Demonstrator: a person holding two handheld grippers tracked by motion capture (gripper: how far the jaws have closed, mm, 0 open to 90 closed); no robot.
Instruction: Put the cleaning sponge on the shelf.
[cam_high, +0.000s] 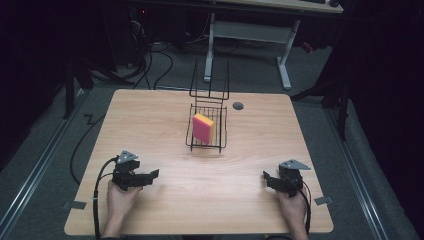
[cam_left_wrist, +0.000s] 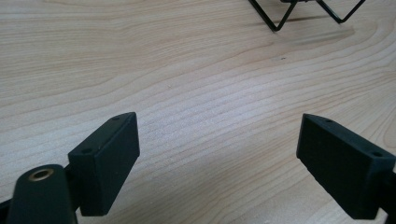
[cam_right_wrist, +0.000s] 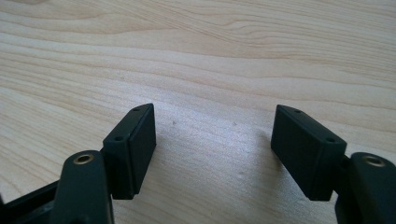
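Observation:
A pink and yellow sponge (cam_high: 203, 128) stands on edge inside a black wire basket (cam_high: 220, 131) near the middle of the wooden table (cam_high: 150, 120). My left gripper (cam_high: 154, 174) rests low at the table's front left, held by a hand, pointing right; its jaws stand apart with only bare wood between them (cam_left_wrist: 218, 154). My right gripper (cam_high: 265, 176) sits at the front right in the other hand, pointing left. Its jaws are also apart over bare wood (cam_right_wrist: 214, 140). The basket's wire feet (cam_left_wrist: 280, 18) show at the top of the left gripper view.
A round grommet hole (cam_high: 238, 106) lies behind the basket on the right. Tape marks sit at the table's front corners (cam_high: 75, 204). Beyond the far edge stand a desk's white legs (cam_high: 284, 65) and cables on the floor.

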